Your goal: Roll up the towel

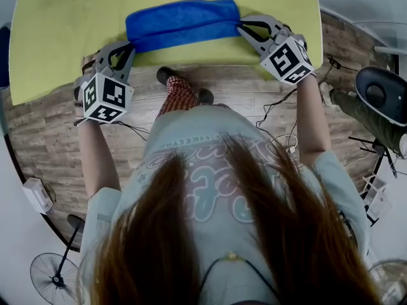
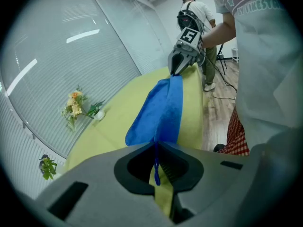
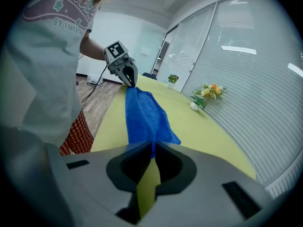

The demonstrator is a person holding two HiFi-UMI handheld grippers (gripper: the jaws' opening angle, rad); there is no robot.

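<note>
This looks like an office room set up for filming. It has big glass walls [image 3: 265, 79] with blinds [image 2: 57, 56], a wood floor [image 1: 51, 145], cables [image 1: 270, 110] (black, trailing over the boards), a fan [image 1: 54, 278], and a yellow table [image 1: 63, 37] with flowers [image 2: 75, 104].

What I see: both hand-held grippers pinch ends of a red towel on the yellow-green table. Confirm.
The towel is blue, not red (head view). The left hand-held gripper and right hand-held gripper do pinch its ends on the yellow-green table.
</note>
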